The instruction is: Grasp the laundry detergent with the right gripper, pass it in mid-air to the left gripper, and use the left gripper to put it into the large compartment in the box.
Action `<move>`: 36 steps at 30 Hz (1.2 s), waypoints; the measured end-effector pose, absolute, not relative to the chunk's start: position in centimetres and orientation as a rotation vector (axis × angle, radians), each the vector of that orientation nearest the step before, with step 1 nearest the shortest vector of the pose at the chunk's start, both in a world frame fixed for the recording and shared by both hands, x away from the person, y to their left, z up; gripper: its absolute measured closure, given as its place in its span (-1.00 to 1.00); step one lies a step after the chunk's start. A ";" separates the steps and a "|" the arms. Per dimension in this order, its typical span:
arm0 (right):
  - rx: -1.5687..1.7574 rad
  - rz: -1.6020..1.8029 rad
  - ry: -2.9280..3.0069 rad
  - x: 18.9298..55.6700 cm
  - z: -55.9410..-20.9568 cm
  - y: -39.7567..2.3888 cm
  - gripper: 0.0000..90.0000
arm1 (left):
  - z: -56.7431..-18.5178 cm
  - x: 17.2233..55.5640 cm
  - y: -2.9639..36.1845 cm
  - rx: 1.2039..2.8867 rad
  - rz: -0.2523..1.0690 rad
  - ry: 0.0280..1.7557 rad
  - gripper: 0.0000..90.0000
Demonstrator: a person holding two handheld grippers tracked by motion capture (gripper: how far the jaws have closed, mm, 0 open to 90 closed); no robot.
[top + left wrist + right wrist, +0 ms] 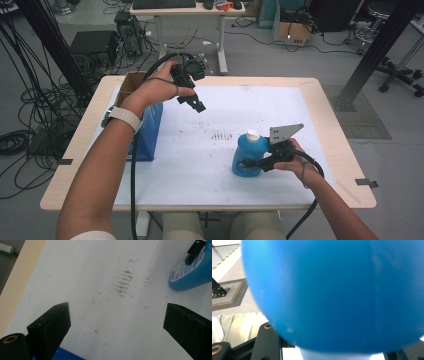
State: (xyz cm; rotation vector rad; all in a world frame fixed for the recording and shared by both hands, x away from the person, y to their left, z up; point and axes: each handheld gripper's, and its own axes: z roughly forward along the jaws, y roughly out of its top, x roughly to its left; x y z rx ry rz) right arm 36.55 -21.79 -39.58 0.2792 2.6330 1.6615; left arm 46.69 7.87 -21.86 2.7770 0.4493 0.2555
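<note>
I have the right gripper pinching the rounded blue plastic bottle with the white cap upright on the white table mat, the left gripper hovering spread, so next I'd lift carefully.

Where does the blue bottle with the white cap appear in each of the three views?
High view: the blue bottle stands right of centre on the white mat, in the right gripper.
Left gripper view: the bottle is at the top right corner, beyond the open jaws.
Right gripper view: its blue body is very close and blurred.
Shared landmark: the white mat, visible in the high and left gripper views.
</note>
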 end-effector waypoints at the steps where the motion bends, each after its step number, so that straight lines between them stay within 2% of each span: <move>1: 0.278 1.668 2.628 36.6 -39.6 -21.8 -0.09 | -21.9 46.7 7.9 2.776 0.255 0.449 -0.83; 22: 0.324 1.639 2.660 36.3 -39.5 -21.9 -0.08 | -21.9 46.3 8.2 2.760 0.258 0.453 -0.83; 36: 0.377 1.657 2.645 36.4 -39.1 -21.9 -0.06 | -21.0 44.3 7.8 2.752 0.287 0.396 -0.83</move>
